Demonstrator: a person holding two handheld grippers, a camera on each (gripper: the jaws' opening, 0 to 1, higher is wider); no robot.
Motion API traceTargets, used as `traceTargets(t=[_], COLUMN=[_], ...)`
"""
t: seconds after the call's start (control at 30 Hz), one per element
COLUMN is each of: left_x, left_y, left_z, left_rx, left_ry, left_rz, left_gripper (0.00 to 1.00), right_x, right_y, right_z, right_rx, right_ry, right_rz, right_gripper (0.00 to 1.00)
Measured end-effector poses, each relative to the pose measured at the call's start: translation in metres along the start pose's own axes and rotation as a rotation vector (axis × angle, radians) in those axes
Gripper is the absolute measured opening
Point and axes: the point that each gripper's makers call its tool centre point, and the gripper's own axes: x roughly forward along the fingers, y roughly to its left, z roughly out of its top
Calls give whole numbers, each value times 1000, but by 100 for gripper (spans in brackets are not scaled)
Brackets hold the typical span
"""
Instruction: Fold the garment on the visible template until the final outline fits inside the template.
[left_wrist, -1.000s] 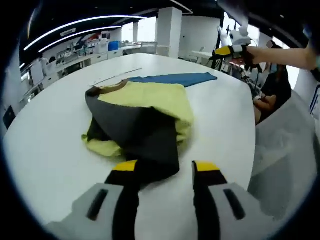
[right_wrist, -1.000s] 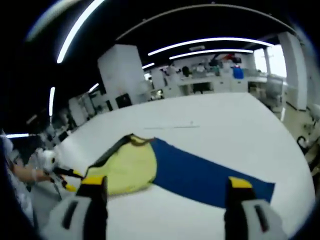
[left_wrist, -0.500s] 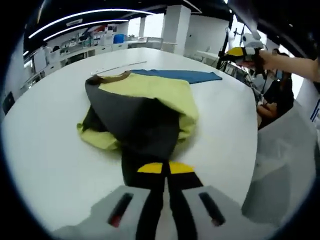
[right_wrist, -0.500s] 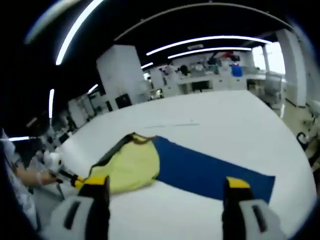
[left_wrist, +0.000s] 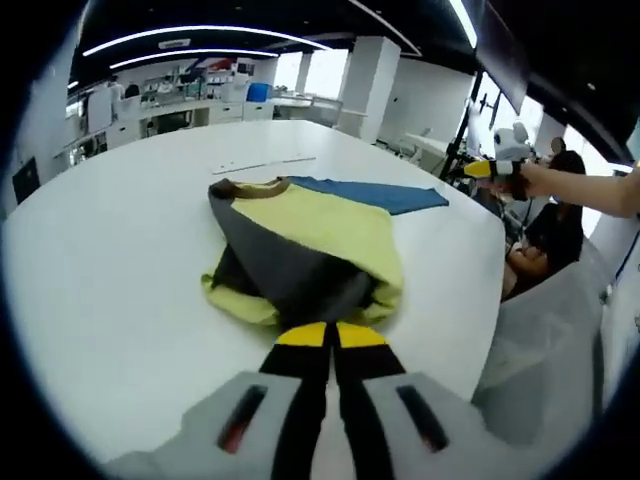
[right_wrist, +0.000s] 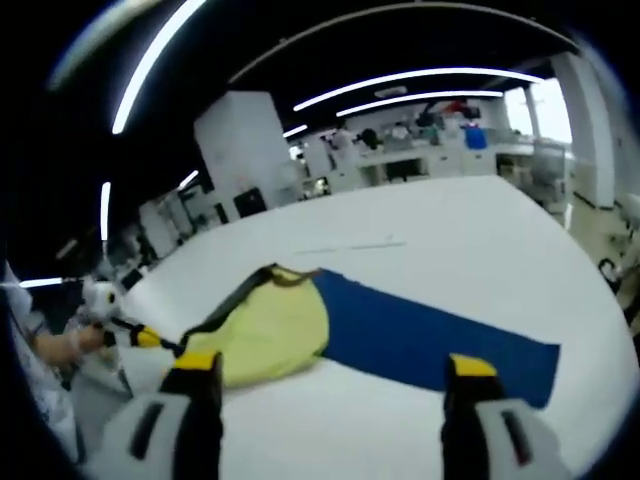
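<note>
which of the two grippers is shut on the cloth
The left gripper: its fingers are pressed together on the dark edge of the garment. The right gripper is open, holding nothing.

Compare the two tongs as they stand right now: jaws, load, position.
The left tongs have their jaws shut together on the dark edge of the yellow and grey garment; the right tongs have theirs spread wide and carry nothing. The left tongs sit at the garment's near edge; the right tongs are off the white table, facing the blue template. Both have yellow tips.
</note>
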Motion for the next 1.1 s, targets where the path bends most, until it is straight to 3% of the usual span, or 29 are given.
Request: traceTargets(t=[0.17,0.43,0.9,1.1], left_x=[-11,-36,-57,-59], left_y=[14,50,143,175], left_z=[10,25,-15,-21], left_rx=[9,-64,-136,-191], left_ry=[-11,-45,67,89], left_rz=[20,59,198,237], left_gripper=[0,0,0,0], right_x=[2,3,5,4], right_y=[2,4,5,6], right_z=[-1,-5,-12,-15], right_rx=[1,9,23,27], right_ry=[0,2,13,18], right_rz=[6,11,3,-1], right_gripper=[91,91,91,91])
